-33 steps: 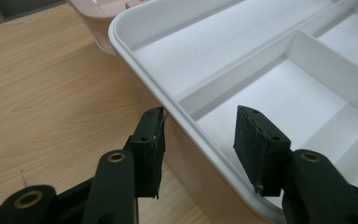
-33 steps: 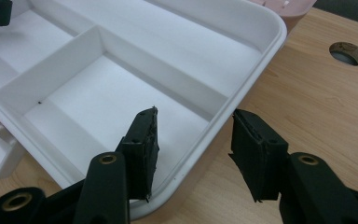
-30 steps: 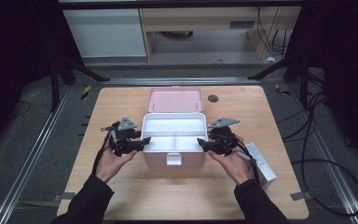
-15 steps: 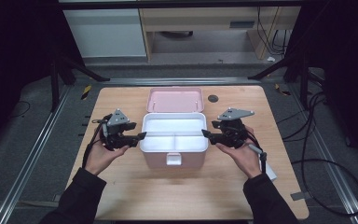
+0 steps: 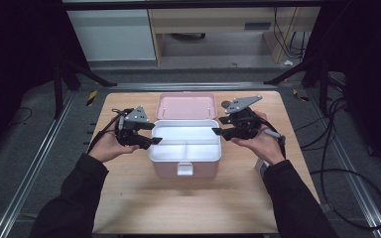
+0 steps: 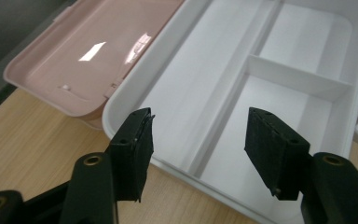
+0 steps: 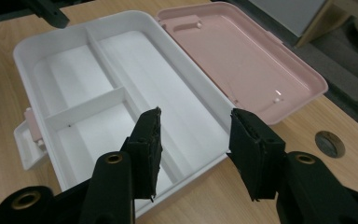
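Lifting clear of the box's left end, the left gripper (image 5: pixel 149 138) now hangs just above and outside the white tray's (image 5: pixel 184 144) left rim, where a second ago it sat low against that end of the box. Its jaws have just been opening and stand well apart with nothing between them; the left gripper view looks down past them onto the tray's rim and its empty compartments.

At the middle of the desk (image 5: pixel 188 198) the pink box (image 5: pixel 181 168) stays put, its lid (image 5: pixel 186 105) thrown back flat behind it and the white divided tray seated in the top, latch tab facing the person.

On the right, the right gripper (image 5: pixel 220 127) has likewise risen off the box's right end and hovers beside the tray's far corner. Its jaws have just been closing somewhat, yet a clear gap remains and they hold nothing; the right gripper view shows bare tray and lid beneath them.

Both hands letting go and rising together suggests the box has been placed or steadied and that step is likely finished, leaving the open tray ready for whatever handling follows.
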The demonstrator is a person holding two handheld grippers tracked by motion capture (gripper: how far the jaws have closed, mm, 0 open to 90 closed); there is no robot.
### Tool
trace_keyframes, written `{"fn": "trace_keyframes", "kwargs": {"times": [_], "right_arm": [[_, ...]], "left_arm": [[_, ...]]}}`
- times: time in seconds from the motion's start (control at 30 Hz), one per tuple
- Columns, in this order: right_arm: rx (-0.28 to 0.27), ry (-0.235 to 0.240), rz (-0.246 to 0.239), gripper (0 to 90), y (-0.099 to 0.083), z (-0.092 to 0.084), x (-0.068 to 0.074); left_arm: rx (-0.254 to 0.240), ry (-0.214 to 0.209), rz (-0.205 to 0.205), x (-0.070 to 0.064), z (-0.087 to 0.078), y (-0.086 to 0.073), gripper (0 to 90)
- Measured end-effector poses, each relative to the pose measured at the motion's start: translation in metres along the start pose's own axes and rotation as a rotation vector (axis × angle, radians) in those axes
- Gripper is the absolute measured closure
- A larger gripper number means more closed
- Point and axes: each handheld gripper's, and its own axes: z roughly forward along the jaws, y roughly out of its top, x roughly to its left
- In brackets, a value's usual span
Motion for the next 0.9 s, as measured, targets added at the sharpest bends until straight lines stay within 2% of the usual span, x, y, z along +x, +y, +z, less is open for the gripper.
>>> {"fn": "trace_keyframes", "kwargs": {"times": [0.07,0.1,0.13,0.23,0.33,0.37,0.4,0.47,0.5,0.53,0.57,0.63,0.73,0.83,0.9], "right_arm": [[0.03,0.022,-0.04,54.4,0.006,0.003,-0.002],[0.03,0.022,-0.04,54.4,0.006,0.003,-0.002],[0.065,0.051,-0.074,53.9,0.01,0.006,-0.003],[0.106,0.087,-0.13,54.3,0.014,0.012,-0.005],[0.161,0.143,-0.201,55.4,0.016,0.021,-0.003],[0.175,0.163,-0.207,55.8,0.016,0.024,-0.002],[0.189,0.176,-0.214,56.6,0.016,0.027,-0.002],[0.237,0.186,-0.261,58.2,0.016,0.034,0.001],[0.253,0.191,-0.278,59.2,0.016,0.037,0.001],[0.27,0.194,-0.286,60.5,0.016,0.04,0.002],[0.281,0.202,-0.289,62.4,0.016,0.043,0.002],[0.309,0.21,-0.296,64.1,0.015,0.048,0.003],[0.347,0.214,-0.311,68.1,0.013,0.056,0.002],[0.388,0.221,-0.305,71.5,0.012,0.061,0.001],[0.4,0.222,-0.308,72.1,0.011,0.063,0.001]], "left_arm": [[0.032,-0.012,0.041,0.0,0.003,0.003,42.3],[0.032,-0.012,0.041,0.0,0.003,0.003,43.1],[0.06,-0.037,0.073,0.001,0.007,0.007,44.5],[0.098,-0.063,0.11,0.002,0.012,0.012,47.8],[0.127,-0.087,0.128,0.003,0.016,0.015,52.2],[0.153,-0.098,0.141,0.004,0.021,0.017,54.0],[0.172,-0.111,0.157,0.004,0.023,0.018,54.6],[0.198,-0.119,0.17,0.004,0.027,0.02,56.8],[0.21,-0.125,0.167,0.004,0.029,0.02,58.2],[0.21,-0.125,0.167,0.004,0.029,0.02,59.6],[0.237,-0.138,0.165,0.005,0.031,0.02,63.0],[0.268,-0.138,0.181,0.005,0.034,0.019,65.4],[0.292,-0.146,0.188,0.007,0.036,0.017,69.0],[0.299,-0.148,0.201,0.009,0.037,0.015,70.7],[0.3,-0.152,0.193,0.009,0.037,0.015,72.3]]}}
